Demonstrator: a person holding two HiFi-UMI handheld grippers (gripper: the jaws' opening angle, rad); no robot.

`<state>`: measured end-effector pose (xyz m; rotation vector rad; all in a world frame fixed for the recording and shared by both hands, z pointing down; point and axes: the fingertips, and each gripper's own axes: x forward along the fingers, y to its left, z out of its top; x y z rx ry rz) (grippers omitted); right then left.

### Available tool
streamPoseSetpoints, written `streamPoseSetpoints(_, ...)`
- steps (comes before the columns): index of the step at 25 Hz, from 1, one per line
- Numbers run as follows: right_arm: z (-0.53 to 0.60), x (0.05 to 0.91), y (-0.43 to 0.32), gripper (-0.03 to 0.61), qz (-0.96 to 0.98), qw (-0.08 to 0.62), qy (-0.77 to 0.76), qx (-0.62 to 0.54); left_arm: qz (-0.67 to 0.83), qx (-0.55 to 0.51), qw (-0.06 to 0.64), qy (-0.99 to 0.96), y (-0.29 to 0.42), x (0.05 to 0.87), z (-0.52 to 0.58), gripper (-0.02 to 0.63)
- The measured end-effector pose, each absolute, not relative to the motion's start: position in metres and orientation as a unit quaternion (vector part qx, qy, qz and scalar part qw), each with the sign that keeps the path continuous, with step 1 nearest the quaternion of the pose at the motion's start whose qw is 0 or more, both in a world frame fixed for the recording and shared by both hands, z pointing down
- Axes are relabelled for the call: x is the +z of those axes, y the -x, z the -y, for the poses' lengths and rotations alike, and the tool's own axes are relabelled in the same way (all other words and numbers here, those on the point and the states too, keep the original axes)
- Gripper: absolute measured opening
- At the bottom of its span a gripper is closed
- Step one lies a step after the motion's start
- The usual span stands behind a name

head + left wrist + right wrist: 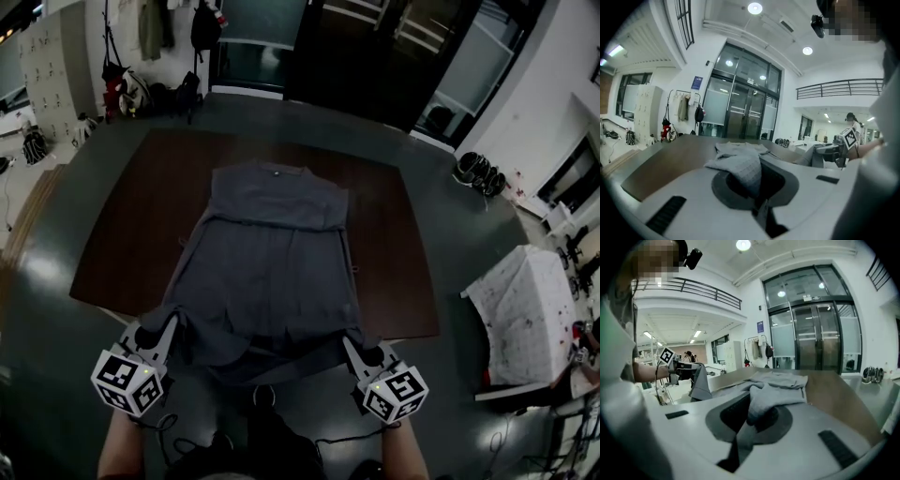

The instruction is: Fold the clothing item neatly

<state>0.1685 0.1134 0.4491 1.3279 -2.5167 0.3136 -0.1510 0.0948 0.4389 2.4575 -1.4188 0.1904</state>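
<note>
Brown wooden tabletop under a grey fabric garment, its near hem lifted.
The left tool and right tool are each clamped tight on a hem corner; uneven pulling could skew the fold, or thin cloth could slip free.

I see a dark brown table filling mid-frame in the head view, on a grey floor. Coats and bags hang on a rack at upper left, and glass doors stand at top centre. At right lies what may be a stained white cloth.
</note>
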Motion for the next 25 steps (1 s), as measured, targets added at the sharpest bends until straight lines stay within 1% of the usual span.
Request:
streamPoseSetpoints(4, -0.06, 0.419, -0.21, -0.003, 0.871, 0.116, -0.468, 0.096, 0.526, 0.053, 0.147, -0.836, 0.158, 0.41, -0.048, 0.017)
streamPoseSetpoints(6, -0.033, 0.408, -0.219, -0.003, 0.877, 0.116, -0.457, 0.091, 0.534, 0.056, 0.144, -0.832, 0.156, 0.398, -0.025, 0.017)
streamPoseSetpoints(11, 0.025, 0.394, -0.211, -0.003, 0.894, 0.144, -0.42, 0.067, 0.522, 0.072, 0.14, -0.838, 0.13, 0.387, 0.03, 0.017)
streamPoseSetpoints(15, 0.068, 0.386, -0.204, -0.003, 0.886, 0.152, -0.436, 0.043, 0.504, 0.064, 0.161, -0.846, 0.119, 0.379, 0.073, 0.017)
streamPoseSetpoints(20, 0.134, 0.362, -0.213, -0.003, 0.866, 0.144, -0.476, 0.039, 0.493, 0.044, 0.159, -0.854, 0.144, 0.349, 0.154, 0.017)
streamPoseSetpoints(25, 0.2, 0.337, -0.231, -0.003, 0.847, 0.096, -0.515, 0.088, 0.464, 0.03, 0.181, -0.867, 0.166, 0.342, 0.246, 0.017)
